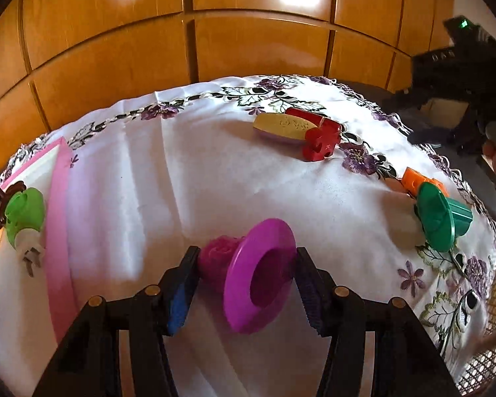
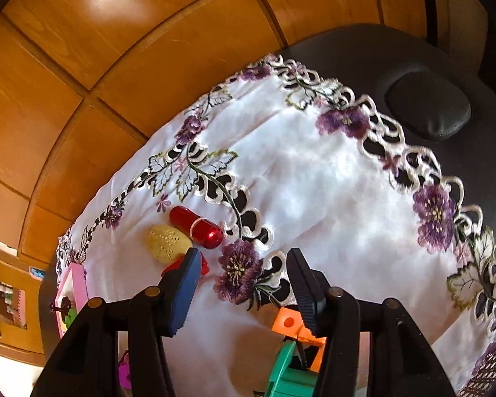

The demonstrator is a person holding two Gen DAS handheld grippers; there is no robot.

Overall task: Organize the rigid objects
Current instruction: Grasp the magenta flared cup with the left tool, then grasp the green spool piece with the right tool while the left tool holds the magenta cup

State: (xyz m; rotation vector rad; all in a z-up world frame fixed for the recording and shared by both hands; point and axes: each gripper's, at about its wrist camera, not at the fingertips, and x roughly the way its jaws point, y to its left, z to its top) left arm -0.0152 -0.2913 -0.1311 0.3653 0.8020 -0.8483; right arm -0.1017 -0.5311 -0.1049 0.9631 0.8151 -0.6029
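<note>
My left gripper [image 1: 246,276] is shut on a magenta stamp toy [image 1: 259,276] with a wide round disc, just above the white cloth. To its left a pink tray [image 1: 58,218] holds a green stamp toy [image 1: 24,213]. A yellow oval piece [image 1: 284,125], a red cylinder [image 1: 302,114] and a red cross-shaped stamp [image 1: 322,139] lie at the far side. A green stamp toy [image 1: 441,216] and an orange block [image 1: 420,180] lie at the right. My right gripper [image 2: 243,289] is open and empty above the cloth, with the orange block [image 2: 287,322] and green toy [image 2: 287,374] below it.
A white embroidered tablecloth [image 1: 215,182] with purple flowers covers a dark table [image 2: 413,66]. Wooden cabinet doors [image 1: 248,33] stand behind it. The right hand-held gripper body [image 1: 456,76] shows at the far right of the left wrist view.
</note>
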